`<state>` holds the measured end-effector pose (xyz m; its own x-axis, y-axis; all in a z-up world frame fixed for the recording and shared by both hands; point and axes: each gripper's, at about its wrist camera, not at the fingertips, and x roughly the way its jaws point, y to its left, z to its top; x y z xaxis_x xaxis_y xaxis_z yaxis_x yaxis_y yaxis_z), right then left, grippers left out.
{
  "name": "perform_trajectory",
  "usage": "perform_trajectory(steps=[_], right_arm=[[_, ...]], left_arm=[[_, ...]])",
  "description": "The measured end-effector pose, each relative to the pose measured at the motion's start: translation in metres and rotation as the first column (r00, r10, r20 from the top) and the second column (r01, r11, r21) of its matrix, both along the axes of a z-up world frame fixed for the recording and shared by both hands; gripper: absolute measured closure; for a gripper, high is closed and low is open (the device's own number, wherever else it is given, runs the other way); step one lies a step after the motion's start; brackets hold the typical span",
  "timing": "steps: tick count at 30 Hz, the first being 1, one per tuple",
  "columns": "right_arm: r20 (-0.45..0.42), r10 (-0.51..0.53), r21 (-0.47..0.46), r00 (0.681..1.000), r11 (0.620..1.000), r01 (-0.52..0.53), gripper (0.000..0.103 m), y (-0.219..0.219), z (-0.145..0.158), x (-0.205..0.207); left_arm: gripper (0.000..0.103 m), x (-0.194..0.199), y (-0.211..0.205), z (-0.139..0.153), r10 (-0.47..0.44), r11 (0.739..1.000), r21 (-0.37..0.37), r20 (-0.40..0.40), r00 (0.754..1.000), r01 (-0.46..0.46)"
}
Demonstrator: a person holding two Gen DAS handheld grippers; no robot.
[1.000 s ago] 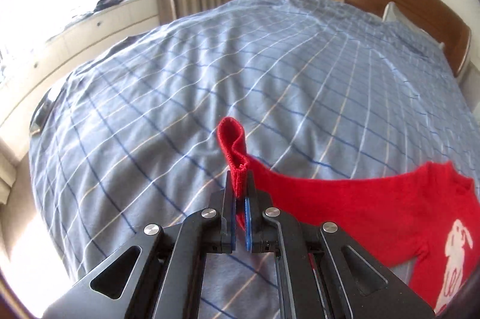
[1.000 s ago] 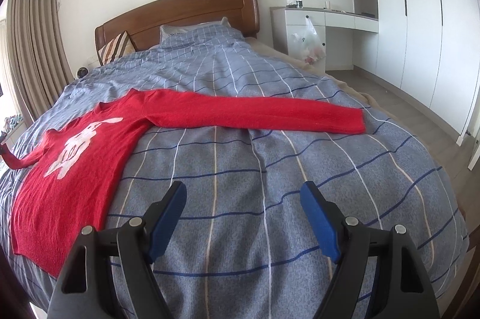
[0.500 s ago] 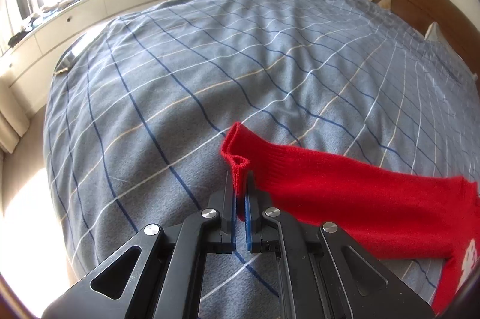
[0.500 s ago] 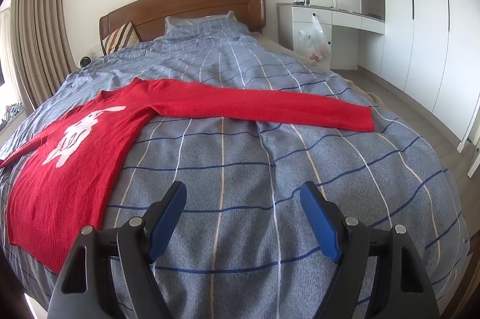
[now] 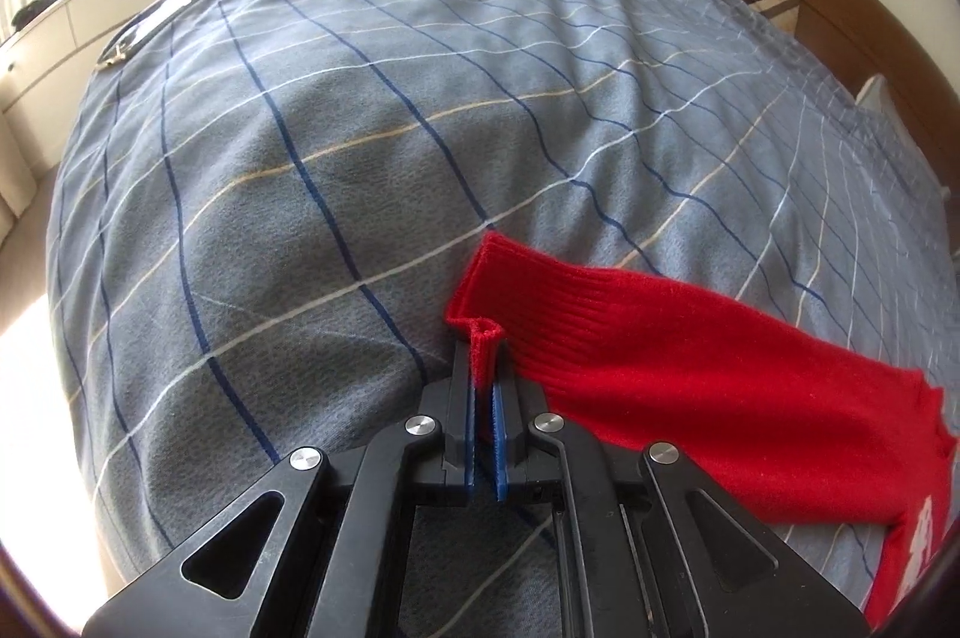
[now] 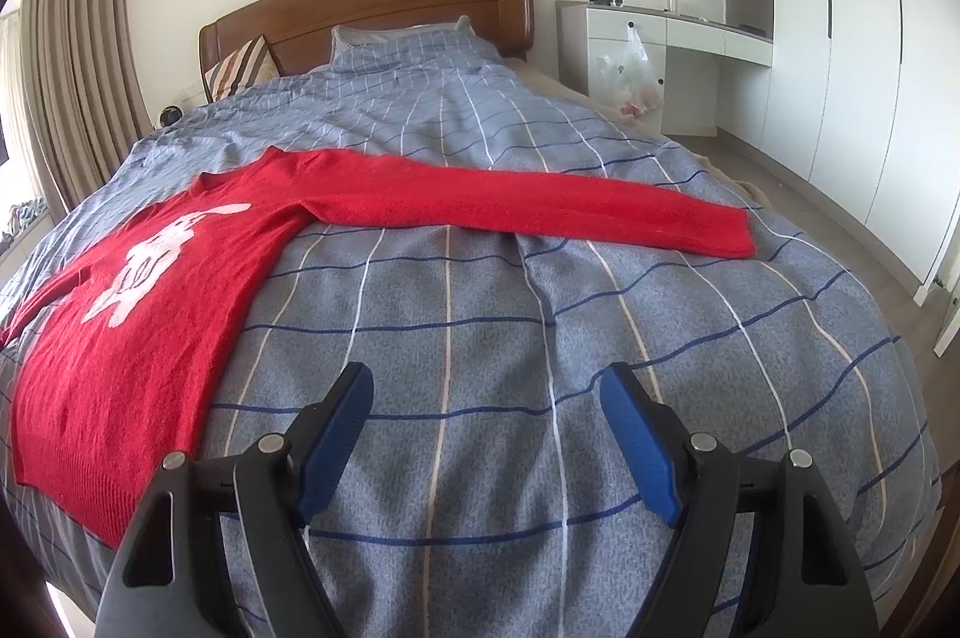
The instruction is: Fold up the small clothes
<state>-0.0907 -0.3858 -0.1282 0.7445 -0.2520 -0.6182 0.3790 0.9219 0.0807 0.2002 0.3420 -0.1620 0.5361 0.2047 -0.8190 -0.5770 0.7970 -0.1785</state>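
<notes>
Bedroom setup, with a big bed (image 6: 480, 338) under a grey-blue checked duvet doing the job of a folding surface.

Nearest in the left wrist view, the left tongs (image 5: 483, 368) are pressed together on a little pinch of the cuff (image 5: 480, 332) of a red sweater (image 6: 138, 314). That left sleeve (image 5: 690, 374) lies flat on the duvet, running off to the right toward the body. In the right wrist view the right tongs (image 6: 486, 434) are spread wide with nothing between them, hovering over bare duvet at the near edge of the bed.

A bit farther in, the sweater lies face up on the left side of the bed, with a white rabbit design (image 6: 156, 260) on the chest. Its right sleeve (image 6: 528, 209) stretches out straight across the bed to the right. Way at the back are the wooden headboard (image 6: 372, 8) and a striped cushion (image 6: 240, 68).

My guess is the step in hand is folding that pinched sleeve across the chest. To do it well, I'd lift the cuff just enough to clear the duvet, carry it in a flat arc over the rabbit, and lay it down without twist. It's a soft knit, so it'll probably stretch and sag if yanked. The free tongs could pin the shoulder so the body doesn't drag along.
</notes>
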Motion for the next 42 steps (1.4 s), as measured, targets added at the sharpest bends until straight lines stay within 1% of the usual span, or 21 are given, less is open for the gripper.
perform_trajectory(steps=[4,5,6,7,8,9,10,12,14,15,16,18,20,22,25,27,31,35,38,40,42], right_arm=[[-0.004,0.009,0.003,1.000,1.000,-0.009,0.025,0.001,-0.001,0.001],[-0.004,0.010,0.005,1.000,1.000,-0.010,0.025,0.001,-0.001,0.001],[-0.004,0.011,0.007,1.000,1.000,-0.011,0.025,0.001,-0.001,0.001],[-0.003,0.012,0.008,1.000,1.000,-0.012,0.025,0.001,-0.001,0.001],[-0.001,0.013,0.009,1.000,1.000,-0.013,0.025,0.001,-0.001,0.001],[0.000,0.014,0.011,1.000,1.000,-0.014,0.025,0.001,-0.001,0.001],[0.001,0.015,0.013,1.000,1.000,-0.015,0.025,0.001,-0.001,0.001],[0.003,0.016,0.015,1.000,1.000,-0.016,0.025,0.001,-0.001,0.000],[0.008,0.014,0.018,1.000,1.000,-0.014,0.025,0.000,0.000,-0.001],[0.010,0.013,0.021,1.000,1.000,-0.013,0.025,-0.001,0.000,-0.001],[0.011,0.012,0.022,1.000,1.000,-0.012,0.025,-0.001,0.000,-0.001],[0.015,0.009,0.025,1.000,1.000,-0.009,0.025,-0.002,0.001,-0.002],[0.018,0.006,0.025,1.000,1.000,-0.006,0.025,-0.002,0.002,-0.002],[0.018,0.004,0.025,1.000,1.000,-0.005,0.025,-0.002,0.002,-0.002],[0.016,0.005,0.023,1.000,1.000,-0.006,0.025,-0.002,0.002,-0.002],[0.014,0.008,0.019,1.000,1.000,-0.008,0.025,-0.001,0.002,-0.002],[0.010,0.013,0.010,1.000,1.000,-0.013,0.025,0.001,0.002,0.000],[0.013,0.017,0.000,1.000,1.000,-0.017,0.025,0.002,0.003,0.000],[0.013,0.017,0.000,1.000,1.000,-0.017,0.025,0.002,0.003,0.000],[0.014,0.018,0.001,1.000,1.000,-0.018,0.025,0.002,0.003,0.000],[0.014,0.017,0.000,1.000,1.000,-0.017,0.025,0.002,0.002,0.000]], left_arm=[[0.094,-0.004,0.004,0.001,-0.014,1.000,-0.025,0.017,1.000,0.015],[0.090,-0.005,0.003,0.002,-0.022,1.000,-0.017,0.019,1.000,0.022],[0.085,-0.007,0.001,0.003,-0.032,0.999,-0.002,0.019,0.999,0.032],[0.082,-0.008,-0.001,0.005,-0.041,0.999,0.014,0.020,0.999,0.040],[0.076,-0.011,-0.003,0.006,-0.046,0.999,0.027,0.022,0.999,0.045],[0.065,-0.014,-0.005,0.008,-0.046,0.998,0.037,0.025,0.999,0.045],[0.059,-0.017,-0.006,0.010,-0.042,0.998,0.046,0.028,0.999,0.040],[0.026,-0.024,-0.006,0.013,-0.005,0.997,0.075,0.021,1.000,0.003],[0.011,-0.033,-0.004,0.017,0.056,0.993,0.107,0.013,0.998,-0.057],[0.010,-0.038,-0.001,0.019,0.087,0.990,0.115,0.015,0.996,-0.088],[0.010,-0.044,0.002,0.020,0.110,0.988,0.106,0.020,0.994,-0.111],[0.010,-0.055,0.006,0.024,0.141,0.987,0.072,0.042,0.989,-0.143],[0.010,-0.065,0.004,0.030,0.146,0.987,0.056,0.070,0.987,-0.150],[0.010,-0.073,-0.006,0.038,0.120,0.990,0.055,0.103,0.987,-0.126],[0.009,-0.083,-0.032,0.051,0.038,0.997,0.060,0.159,0.987,-0.048],[0.009,-0.088,-0.056,0.058,-0.035,0.997,0.080,0.194,0.980,0.019],[0.009,-0.087,-0.105,0.063,-0.180,0.981,0.116,0.224,0.958,0.157],[0.008,-0.082,-0.147,0.058,-0.307,0.950,0.124,0.222,0.925,0.286],[0.008,-0.081,-0.168,0.046,-0.369,0.929,0.124,0.207,0.906,0.350],[0.008,-0.081,-0.174,0.034,-0.390,0.920,0.108,0.190,0.901,0.376],[0.008,-0.083,-0.176,0.021,-0.398,0.917,0.092,0.167,0.902,0.388]])
